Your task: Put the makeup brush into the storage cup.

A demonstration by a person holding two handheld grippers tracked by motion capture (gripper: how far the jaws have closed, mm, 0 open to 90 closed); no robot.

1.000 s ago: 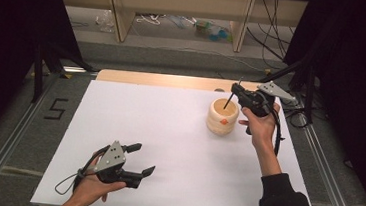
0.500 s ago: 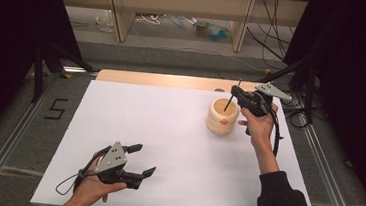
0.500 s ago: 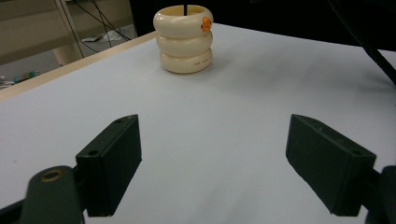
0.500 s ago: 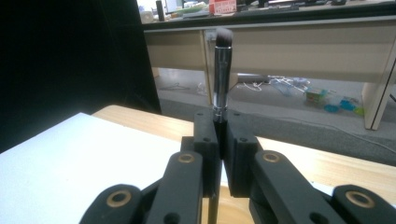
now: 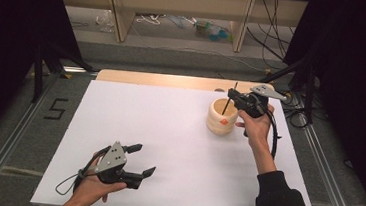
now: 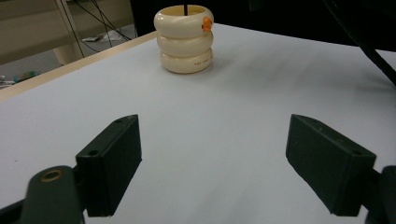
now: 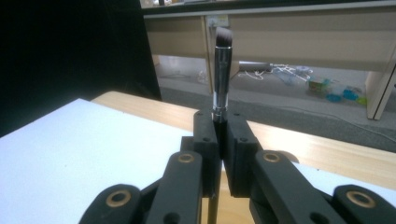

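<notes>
Right gripper view: right hand-held gripper (image 7: 219,135) clenched on makeup brush (image 7: 221,74), handle-down over ringed cream holder (image 5: 222,117); next, lower straight, release; left hand-held gripper (image 5: 141,160) released, idle on bench (image 5: 168,132).

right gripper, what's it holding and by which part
The right gripper is shut on a makeup brush, clamping its dark handle just below the silver ferrule, bristles up. The left gripper holds nothing.

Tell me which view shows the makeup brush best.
The right gripper view: the black-handled, silver-ferruled makeup brush stands upright, close and sharp, clamped in the right tongs. The high view shows it as a thin dark stick over the cream ringed holder; the left gripper view catches a sliver of handle.
</notes>
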